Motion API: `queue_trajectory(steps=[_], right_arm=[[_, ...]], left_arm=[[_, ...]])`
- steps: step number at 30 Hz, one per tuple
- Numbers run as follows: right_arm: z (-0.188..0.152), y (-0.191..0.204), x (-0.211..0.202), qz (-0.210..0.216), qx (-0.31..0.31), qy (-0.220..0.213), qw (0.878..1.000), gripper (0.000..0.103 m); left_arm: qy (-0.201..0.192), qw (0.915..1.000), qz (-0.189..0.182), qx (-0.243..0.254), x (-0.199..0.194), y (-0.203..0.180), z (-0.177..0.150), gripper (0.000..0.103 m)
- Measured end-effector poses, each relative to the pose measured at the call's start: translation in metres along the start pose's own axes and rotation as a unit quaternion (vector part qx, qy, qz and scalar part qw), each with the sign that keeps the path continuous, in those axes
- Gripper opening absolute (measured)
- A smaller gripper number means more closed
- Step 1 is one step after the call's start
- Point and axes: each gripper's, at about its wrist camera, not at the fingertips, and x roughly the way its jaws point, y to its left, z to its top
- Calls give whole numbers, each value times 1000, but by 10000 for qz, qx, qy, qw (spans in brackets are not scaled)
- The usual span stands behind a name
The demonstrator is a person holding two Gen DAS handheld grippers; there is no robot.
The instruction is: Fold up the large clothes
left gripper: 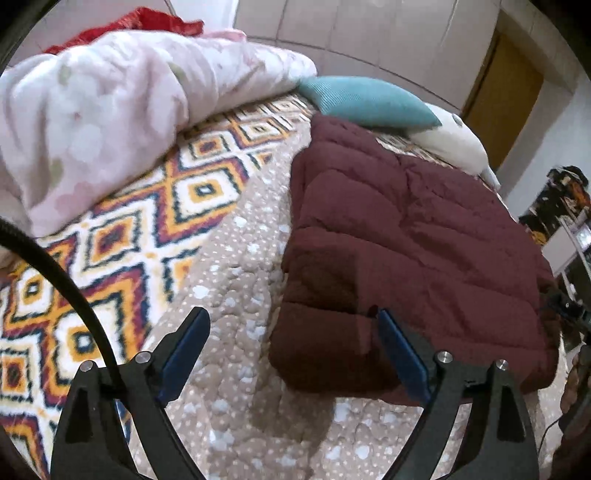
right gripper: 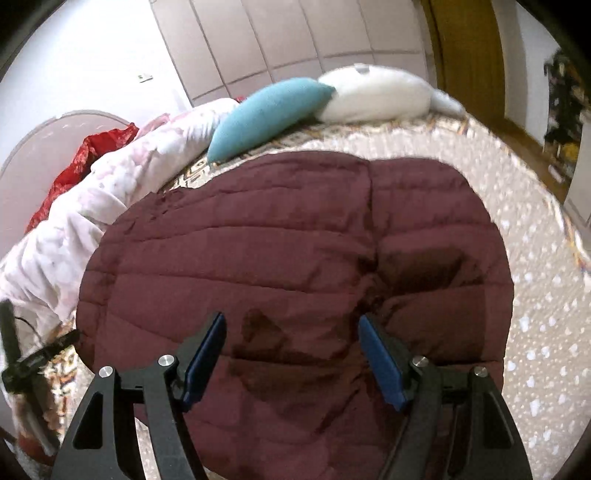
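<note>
- Bed (left gripper: 236,266): the carrying surface, covered by a beige dotted quilt with a diamond-patterned spread along its left side. Most of the quilt is bare, which gives room to fold on.
- Pink floral duvet (left gripper: 103,122): bunched along the far left edge of the bed with a red cloth (left gripper: 147,22) behind it, apparently pushed aside to keep the middle free.
- Maroon quilted jacket (right gripper: 288,258): the task's item. It lies flat in the middle of the bed toward the near edge, already a compact, roughly rectangular bundle with a seam down the centre. Judged: folding is well advanced.
- Teal cushion (right gripper: 269,114) and white cushion (right gripper: 373,96): at the far edge of the bed, just beyond the jacket and not on it.
- Right gripper (right gripper: 291,354): over the jacket's near portion, jaws spread, nothing pinched.
- Left gripper (left gripper: 291,347): at the jacket's near left corner, jaws spread wide and empty; one finger overlaps the fabric edge, contact not determinable.
</note>
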Motion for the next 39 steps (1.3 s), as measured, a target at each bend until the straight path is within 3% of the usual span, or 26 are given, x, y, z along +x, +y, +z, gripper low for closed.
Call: queue_trajectory(steps=[5,8,11,13,16,18,20,21,22,25,28,31,33,39], right_arm=[[-12,13,18,-274,-355,106,9989,78],[4,11,3,-89,-131,-277,9995,78],[32,19,4,660,23,-413,9970,79],[53,25,29,1559,295,-152,9872,79],[75,26,80,2250,811,304,9705,79],[83,9,103,2371,1235,339,9630,74],[90,-22,116,2312,1663,307,9581,46],[91,-44,118,2309,1893,301,9539,41],[90,-61,117,2208,2050,267,9532,40],[79,-131,89,1252,2539,-63,9591,40],[69,-161,53,739,2651,-197,9612,42],[58,-145,6,-182,2037,-254,9785,58],[45,-120,-25,-624,1473,-268,9868,60],[-18,-62,-95,-1143,725,-242,9905,66]], left_arm=[[-384,9987,302,136,-24,-14,-12,91],[-618,9976,249,191,-37,-28,-17,91],[-734,9969,133,235,-40,-45,-19,91],[-721,9970,39,273,-35,-54,-18,91],[-571,9979,-13,305,-22,-67,-21,92],[-458,9983,-112,341,-16,-75,-25,91],[-416,9980,-46,470,-13,-83,-29,91],[-433,9975,17,564,-12,-87,-31,91],[-479,9968,95,639,-13,-90,-33,92],[-742,9936,387,755,-20,-95,-39,92],[-1171,9867,792,801,-38,-102,-44,92],[-1608,9768,1110,871,-62,-109,-47,98],[-1874,9714,1168,877,-82,-114,-51,102],[-1987,9699,1109,869,-122,-125,-70,102]])
